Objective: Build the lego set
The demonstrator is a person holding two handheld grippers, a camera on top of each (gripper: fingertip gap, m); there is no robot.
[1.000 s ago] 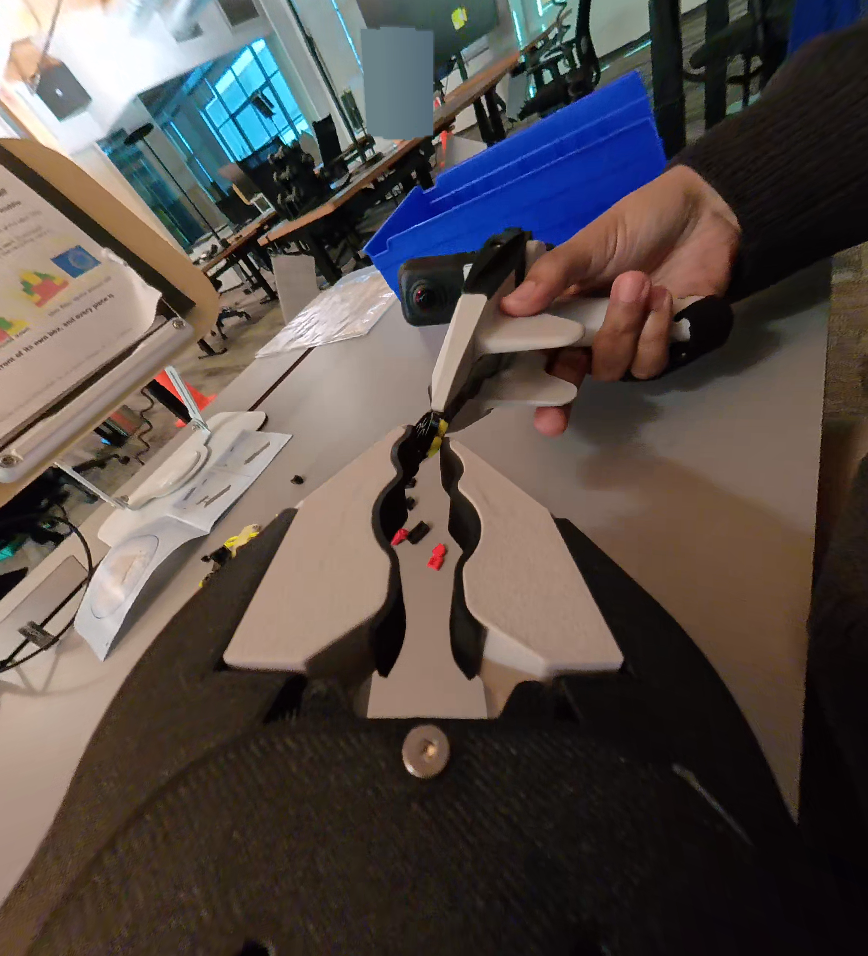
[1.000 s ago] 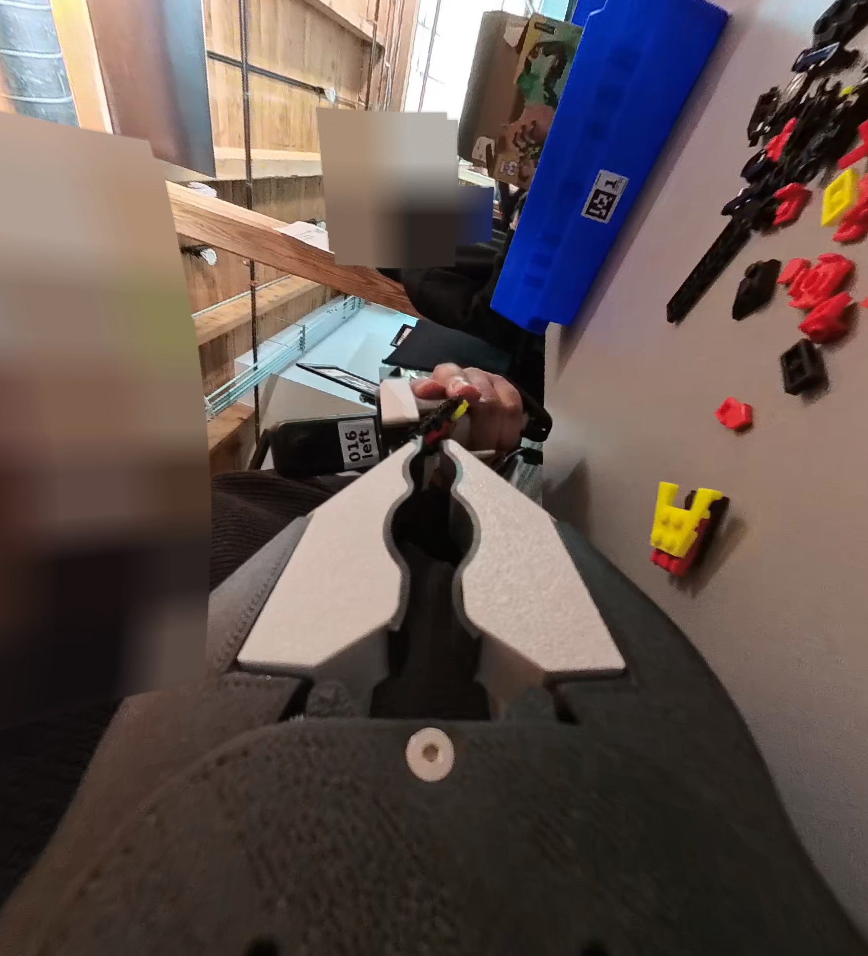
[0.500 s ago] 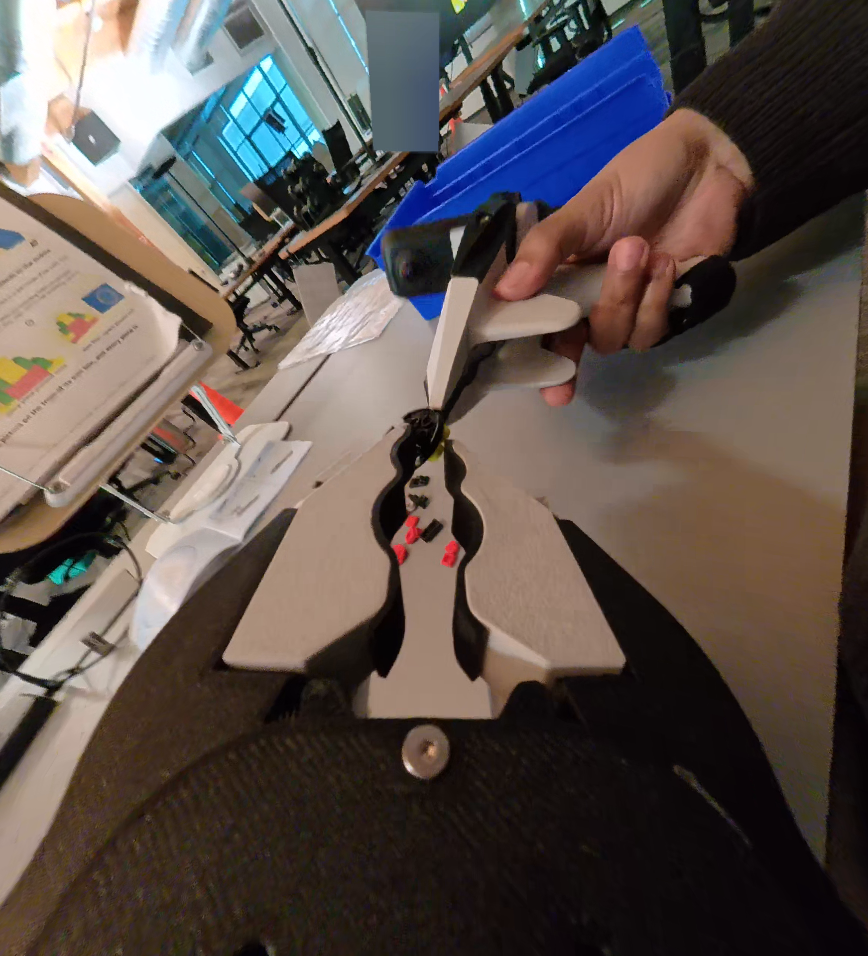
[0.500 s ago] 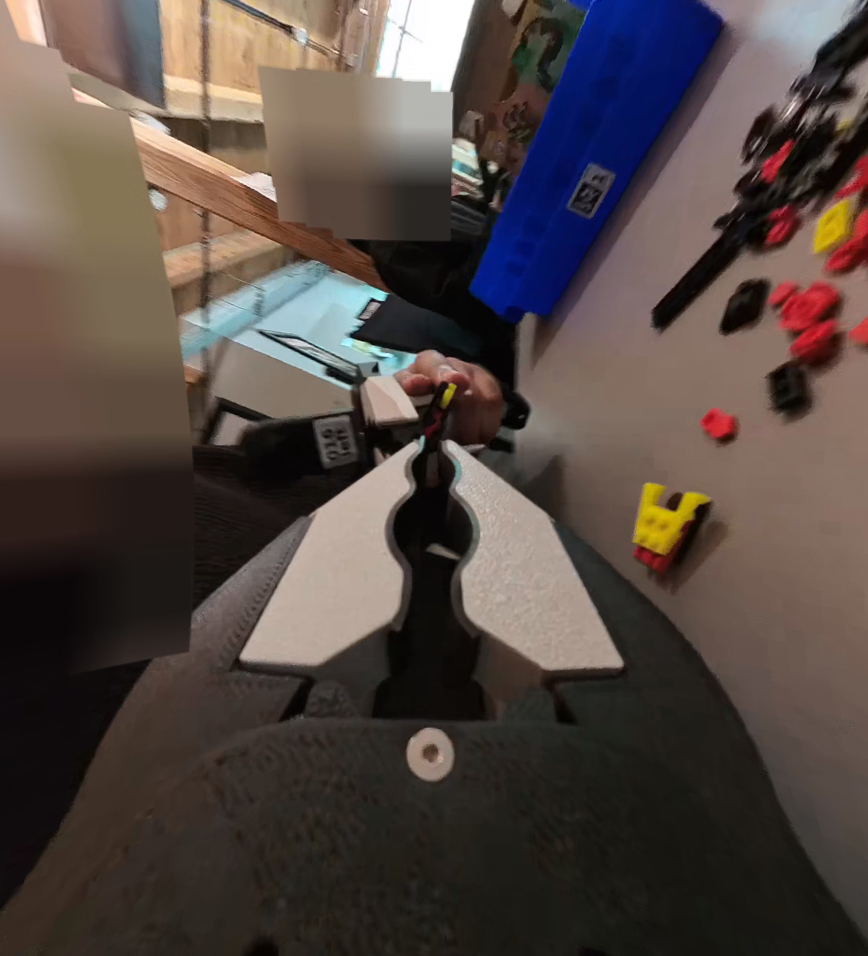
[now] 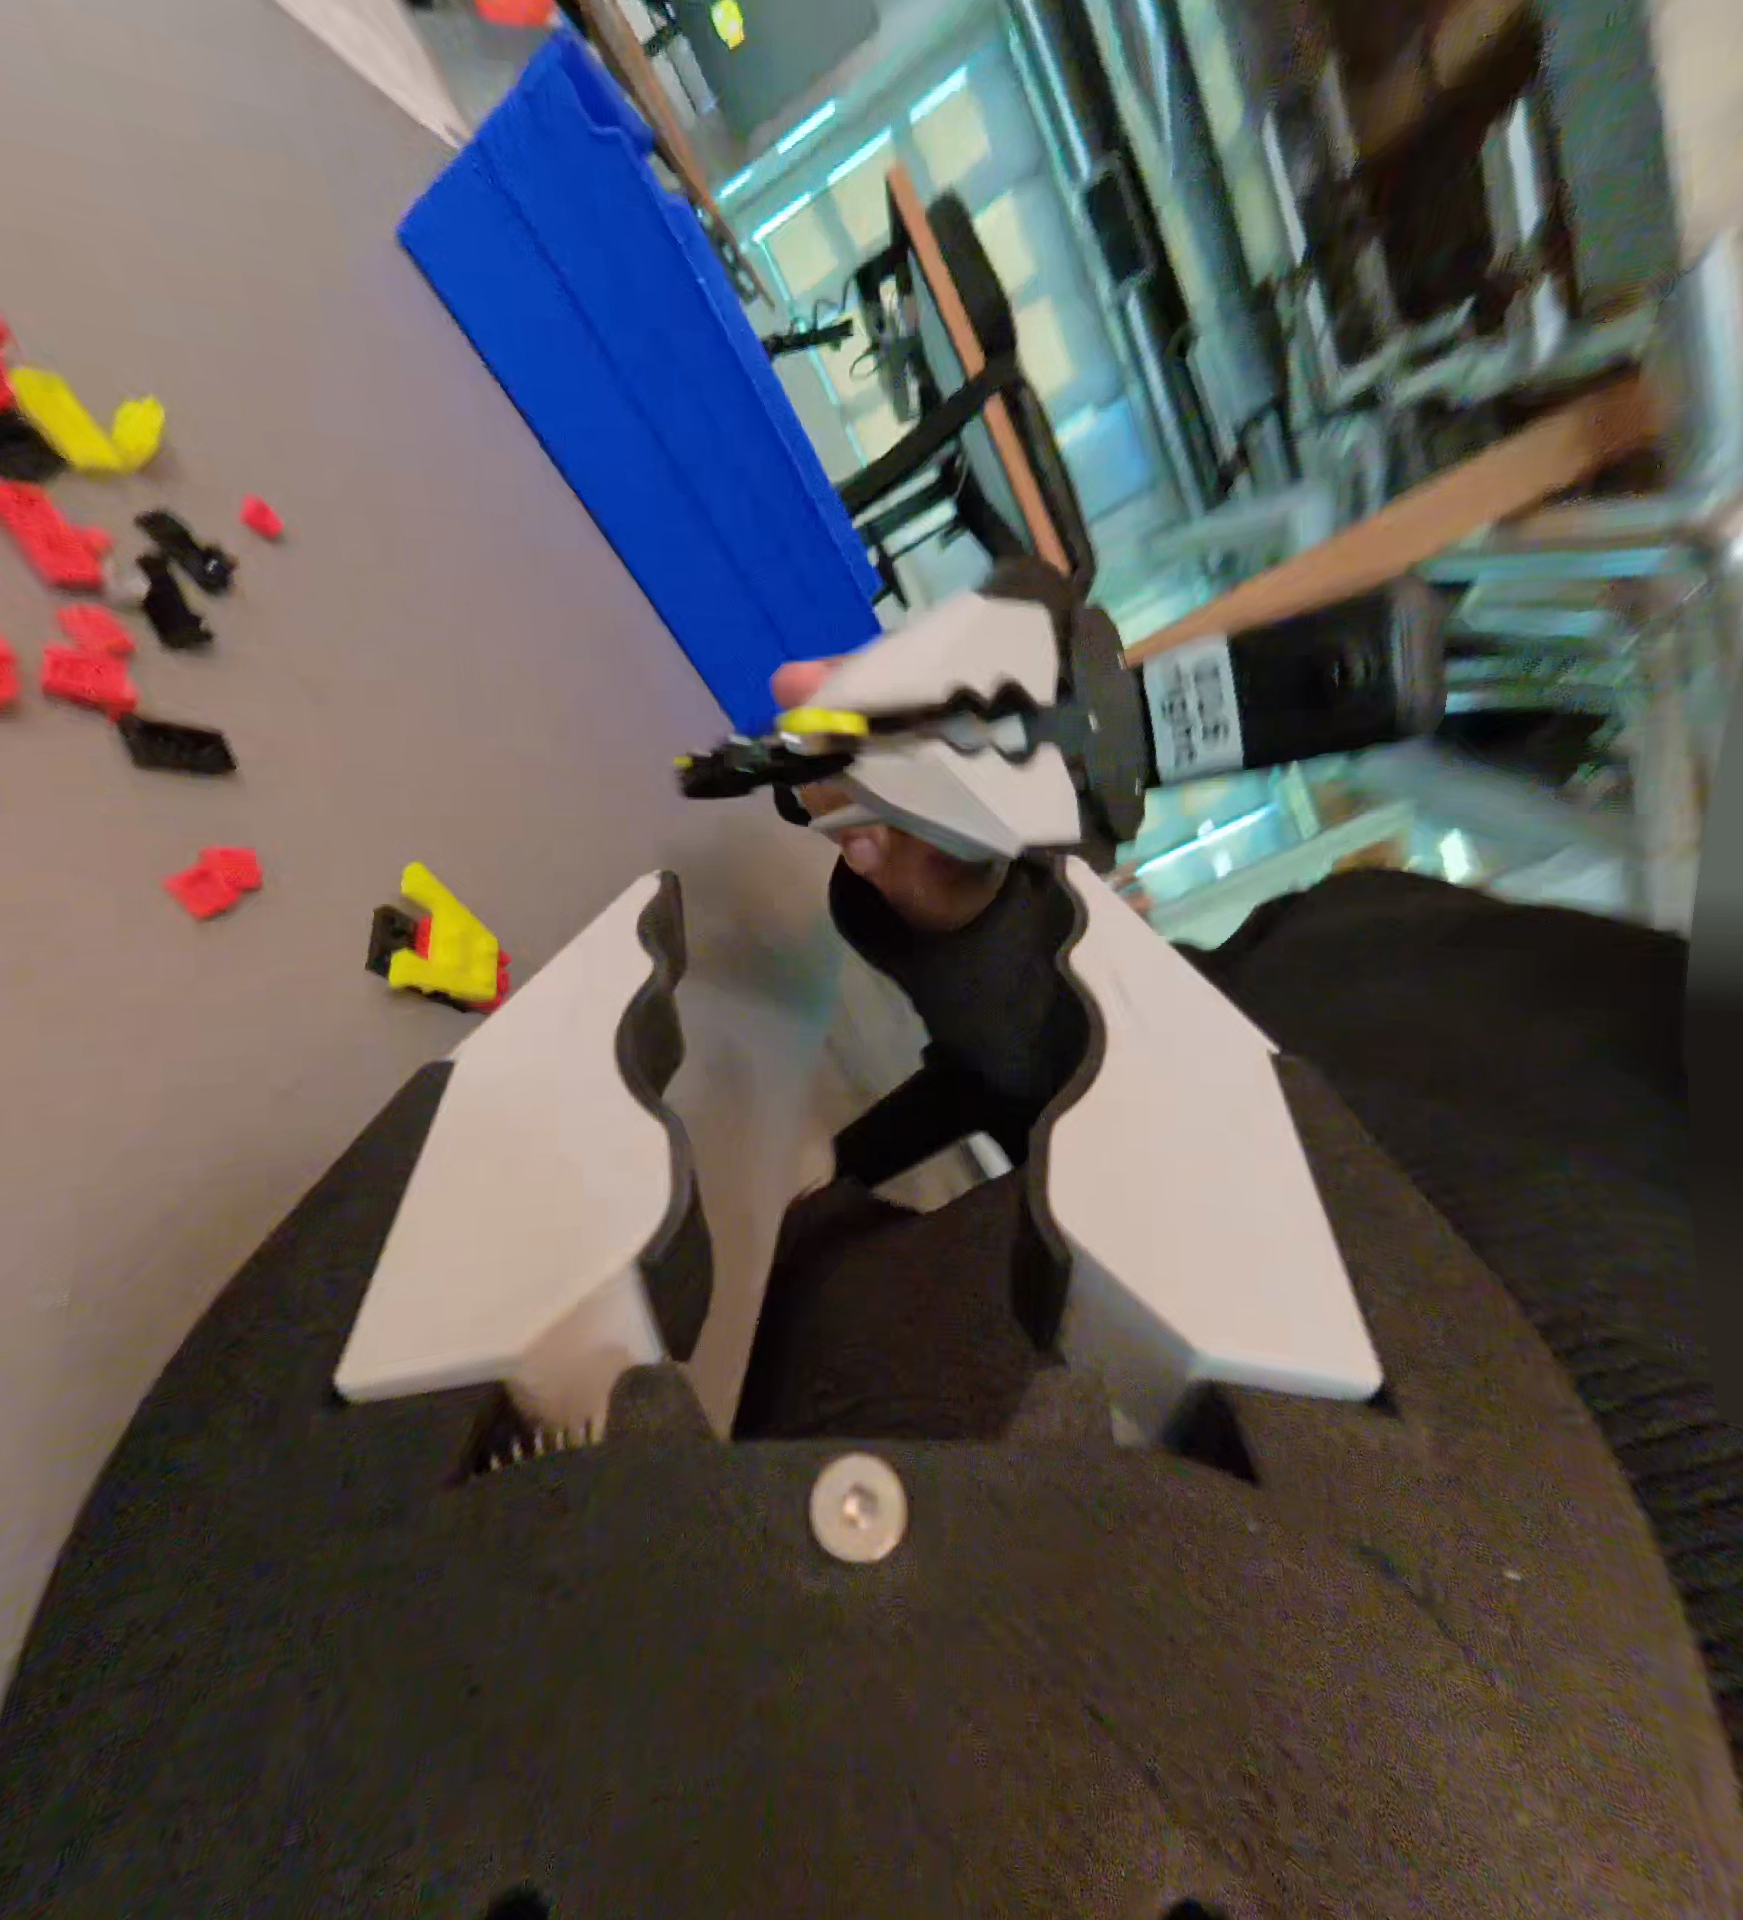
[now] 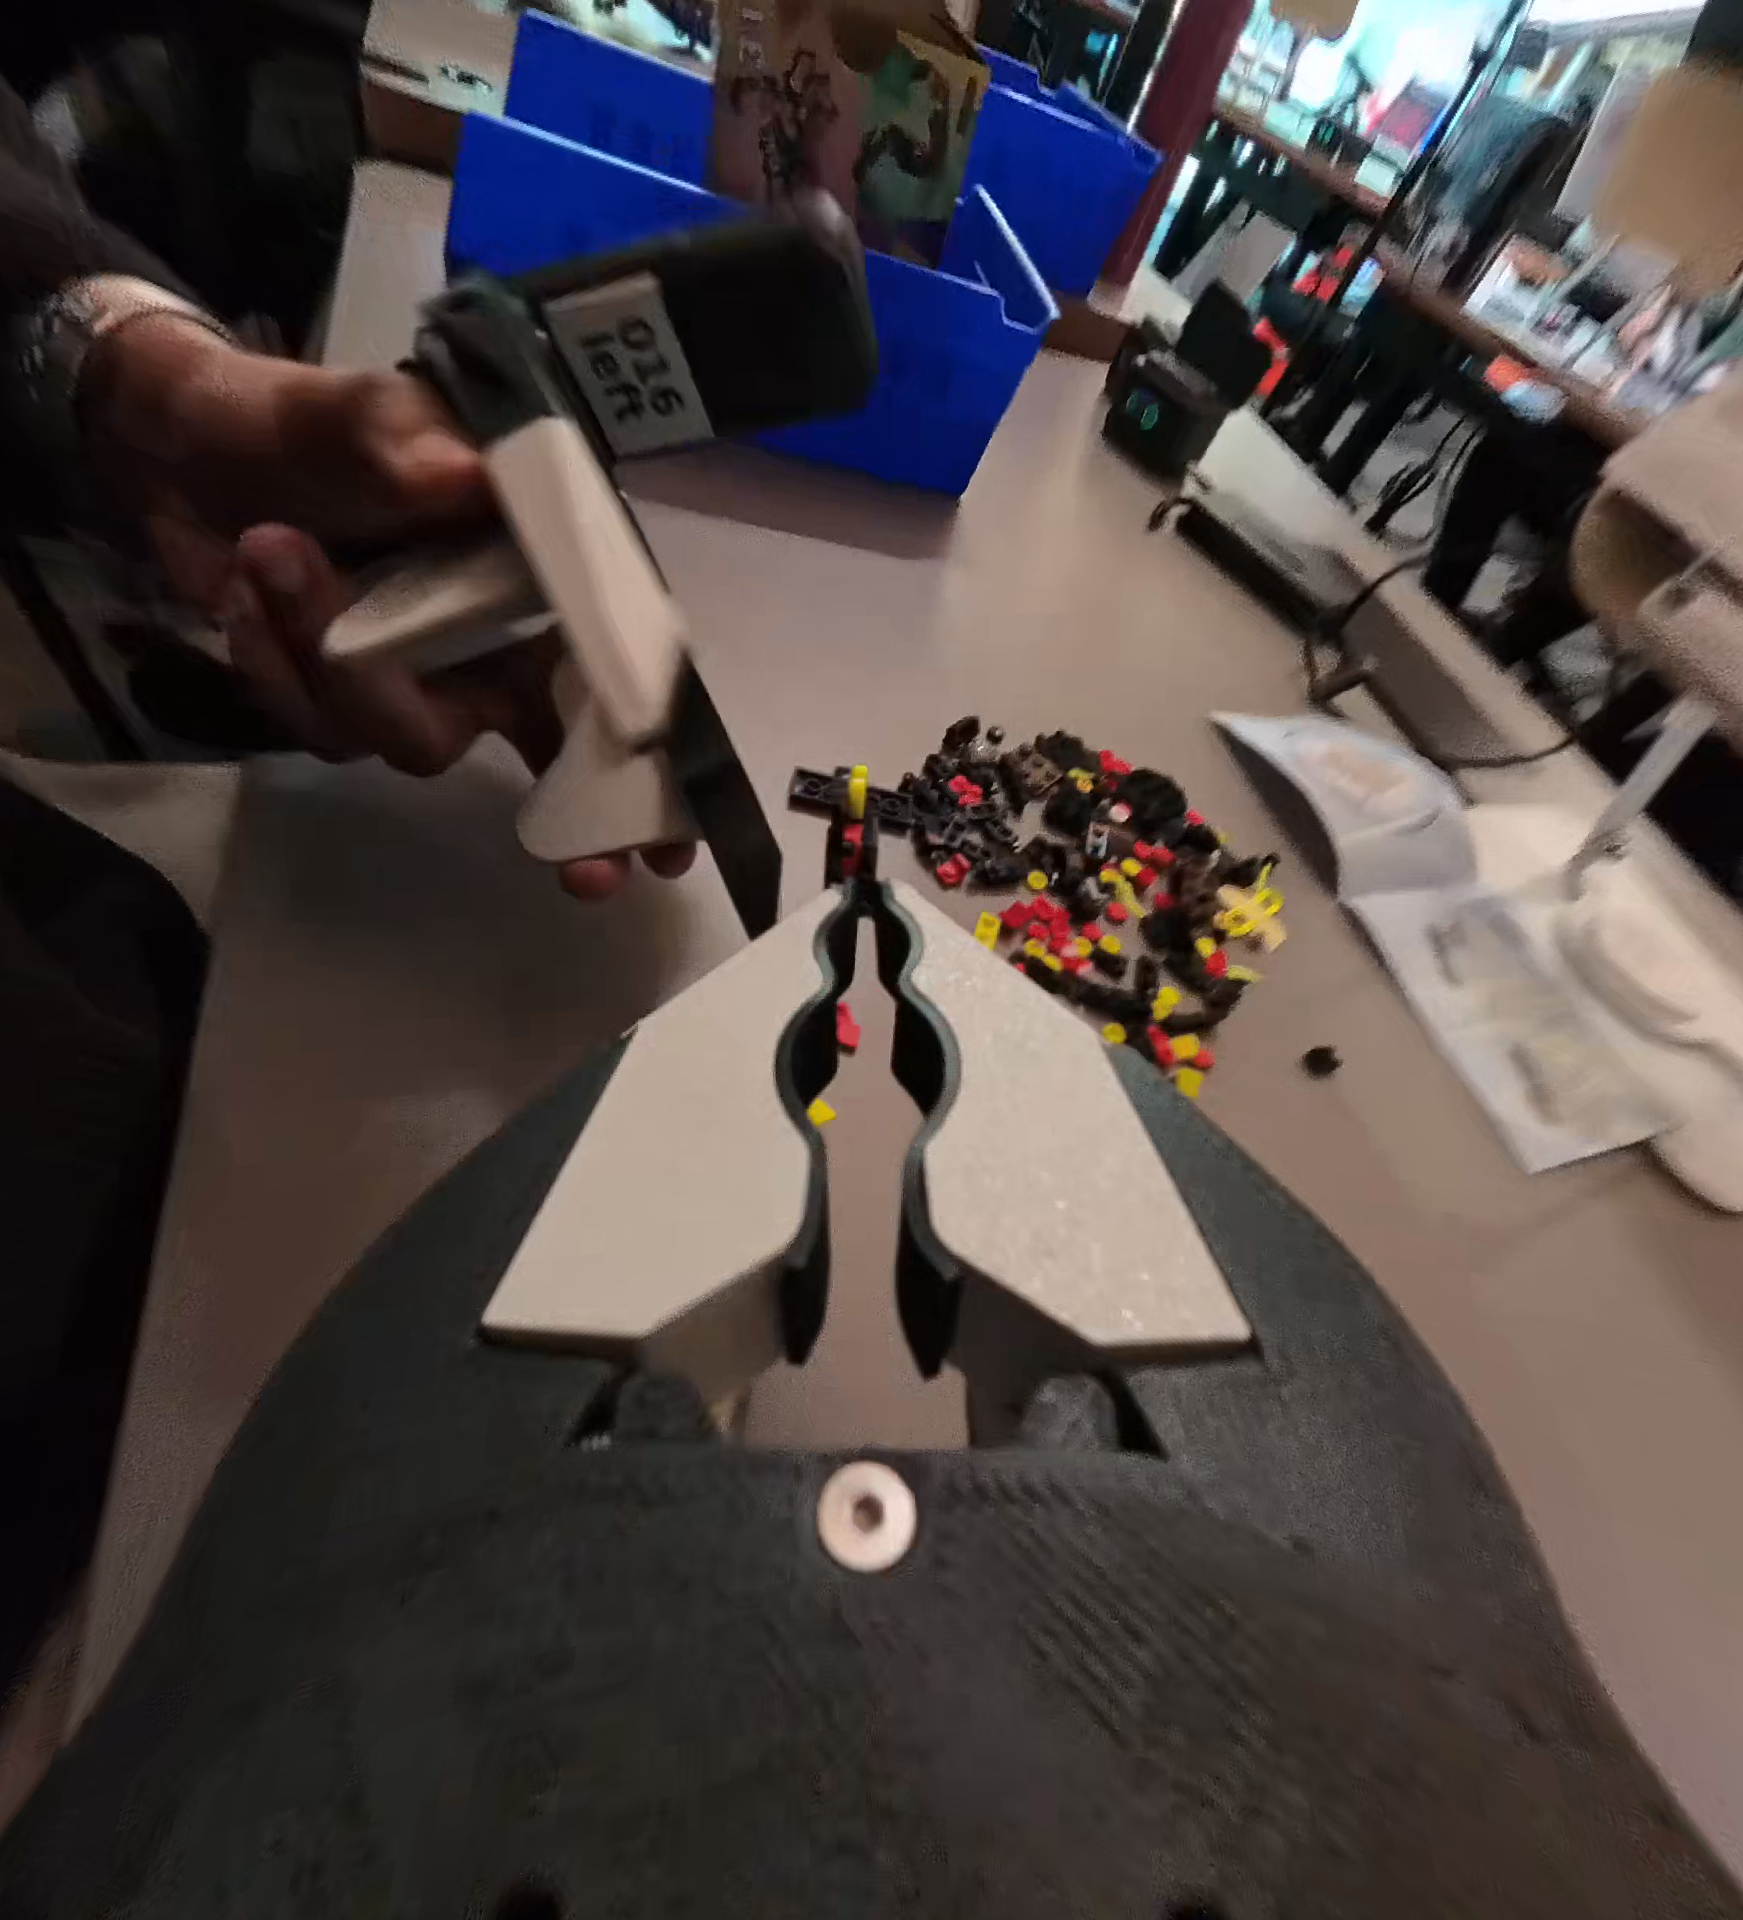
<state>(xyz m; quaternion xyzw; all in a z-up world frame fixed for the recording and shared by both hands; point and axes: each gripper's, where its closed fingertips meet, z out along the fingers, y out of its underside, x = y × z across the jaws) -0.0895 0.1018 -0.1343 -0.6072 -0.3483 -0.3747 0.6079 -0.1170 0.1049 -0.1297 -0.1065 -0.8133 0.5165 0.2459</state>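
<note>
- The left claw (image 5: 862,925), which gripped the small black-and-yellow assembly (image 6: 851,805) with the right a moment ago, now gapes wide and empty over the grey worktop (image 5: 223,1091).
- The right claw (image 6: 862,899), nearly closed, alone pinches that assembly above the loose brick pile (image 6: 1085,894); the handover looks complete.

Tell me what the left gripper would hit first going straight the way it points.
Most likely the black sleeve of the arm holding the right gripper, framed by the open left gripper. The right gripper, shut on a black-and-yellow lego piece, sits just above that line. Depth is unclear.
</note>
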